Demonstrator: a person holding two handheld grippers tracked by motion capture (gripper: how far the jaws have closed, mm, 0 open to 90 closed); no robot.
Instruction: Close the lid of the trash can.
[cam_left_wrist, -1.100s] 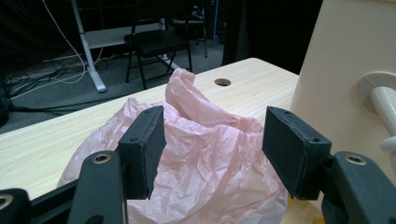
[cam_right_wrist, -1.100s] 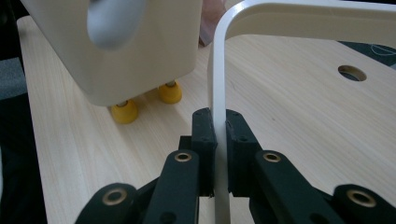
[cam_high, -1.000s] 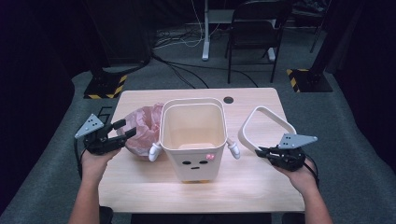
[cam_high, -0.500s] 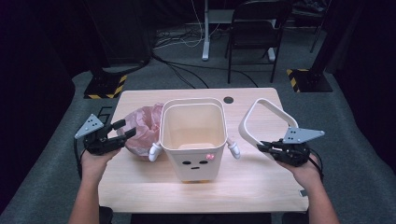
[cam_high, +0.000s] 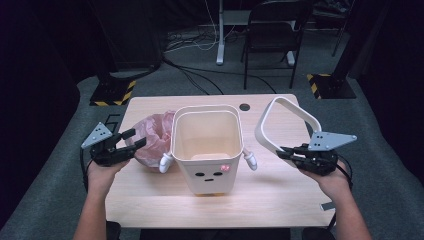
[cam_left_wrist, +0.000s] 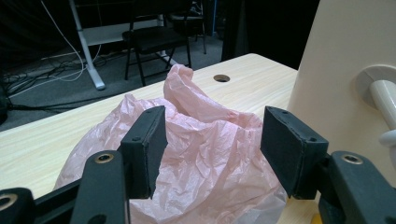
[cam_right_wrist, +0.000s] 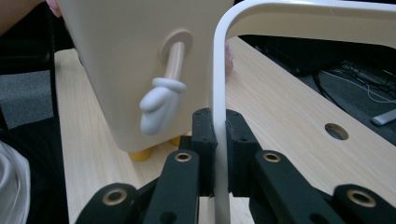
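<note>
High view puts a cream bin (cam_high: 207, 150), with a cartoon face and small glove-shaped arms, in the middle of the tabletop (cam_high: 280, 192), standing upright with its top open and no liner inside. The white rim ring (cam_high: 286, 125) that belongs on the bin's mouth is off it, held tilted above the tabletop's right edge by the right tongs (cam_high: 289, 152); the right gripper view shows those tongs (cam_right_wrist: 217, 154) pressed together on the thin white bar of the ring (cam_right_wrist: 219, 116), pinching it firmly. A crumpled pink plastic bag (cam_high: 152, 140) lies on the tabletop just beside the bin's left wall, toward the left edge. The left tongs (cam_high: 129, 139) hover at the bag, and the left gripper view shows them (cam_left_wrist: 212, 144) spread wide with the pink film (cam_left_wrist: 205, 154) lying beyond and between the pads, not gripped.

As a judgement: the ring is removed, which looks like the opening step. Left to do are grasping the bag, lining the bin with it, and seating the ring back on the rim.
</note>
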